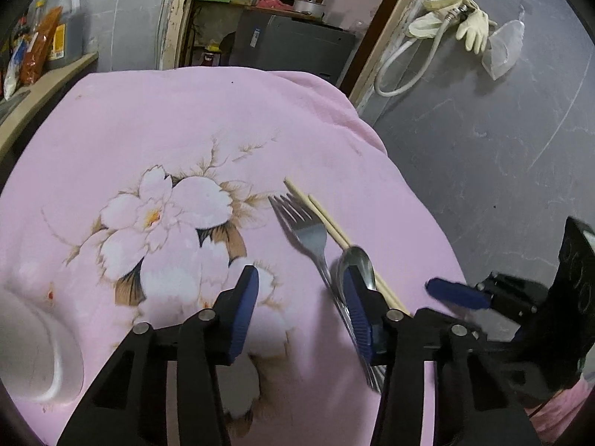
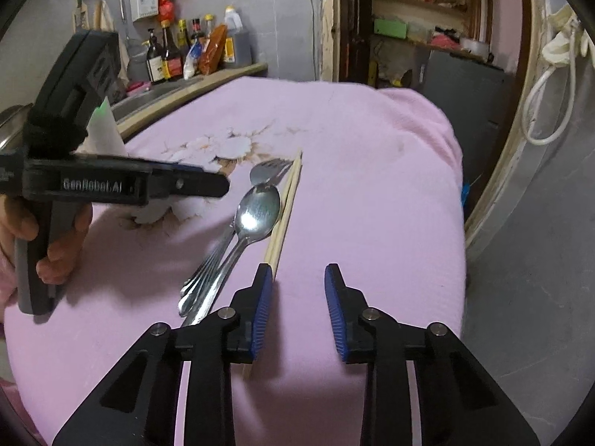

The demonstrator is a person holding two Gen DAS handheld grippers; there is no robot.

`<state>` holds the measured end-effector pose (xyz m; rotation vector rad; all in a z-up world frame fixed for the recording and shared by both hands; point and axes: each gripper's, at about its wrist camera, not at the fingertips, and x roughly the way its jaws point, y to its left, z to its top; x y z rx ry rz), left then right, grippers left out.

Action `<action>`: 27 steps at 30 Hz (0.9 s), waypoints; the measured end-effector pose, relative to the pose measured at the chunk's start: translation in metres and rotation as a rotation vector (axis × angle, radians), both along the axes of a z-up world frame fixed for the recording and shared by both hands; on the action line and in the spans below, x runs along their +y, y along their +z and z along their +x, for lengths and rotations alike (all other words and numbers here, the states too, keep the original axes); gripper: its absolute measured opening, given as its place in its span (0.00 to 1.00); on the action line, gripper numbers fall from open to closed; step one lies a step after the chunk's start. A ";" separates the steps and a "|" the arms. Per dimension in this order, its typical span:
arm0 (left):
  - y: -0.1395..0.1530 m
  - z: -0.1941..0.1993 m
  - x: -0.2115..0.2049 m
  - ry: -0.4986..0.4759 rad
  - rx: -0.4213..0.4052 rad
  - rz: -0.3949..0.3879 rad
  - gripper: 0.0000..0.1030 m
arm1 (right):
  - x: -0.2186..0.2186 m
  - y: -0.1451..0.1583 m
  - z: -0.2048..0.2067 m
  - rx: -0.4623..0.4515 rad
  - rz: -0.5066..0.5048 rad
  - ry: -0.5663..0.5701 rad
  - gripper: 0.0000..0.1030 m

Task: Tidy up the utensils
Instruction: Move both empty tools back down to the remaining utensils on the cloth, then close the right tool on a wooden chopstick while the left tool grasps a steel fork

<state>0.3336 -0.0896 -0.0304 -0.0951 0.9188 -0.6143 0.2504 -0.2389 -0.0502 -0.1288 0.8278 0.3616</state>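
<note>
Cluttered kitchen, grey walls, open shelving behind; work surface is a table under a pink cloth with a white flower print (image 1: 178, 141). White ceramic bowl (image 1: 44, 349) sits at the cloth's 8 o'clock in the left wrist view.

Utensils bundled together near the cloth's right edge: pair of pale wooden chopsticks (image 2: 284, 208), steel spoon (image 2: 258, 210) lying on top, steel fork (image 1: 303, 223) beneath. All long axes run roughly parallel, 7 to 1 o'clock in the right wrist view.

Left gripper (image 1: 303, 316): jaws apart, nothing between them; its right pad hovers over the spoon and fork handles. Right gripper (image 2: 297, 312): jaws apart, empty; its left pad lies just beside the chopsticks' near ends, bundle at 11 o'clock from it.

Judgement: the right gripper is nearer the chopsticks, the left nearer the metalware. Cloth edge close at 3 o'clock; open room lies toward 9 o'clock.
</note>
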 end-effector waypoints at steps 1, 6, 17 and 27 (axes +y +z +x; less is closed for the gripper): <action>-0.001 0.003 0.001 0.004 0.005 -0.006 0.38 | 0.001 0.000 0.001 -0.003 -0.003 0.002 0.25; -0.005 0.014 0.002 0.006 0.044 -0.036 0.36 | 0.007 0.000 0.005 -0.005 -0.036 0.015 0.25; -0.005 0.017 0.011 0.021 0.076 -0.065 0.34 | 0.020 -0.004 0.029 -0.003 -0.111 0.026 0.23; -0.003 0.032 0.004 0.006 0.090 -0.074 0.29 | 0.016 -0.005 0.042 0.013 -0.107 0.011 0.16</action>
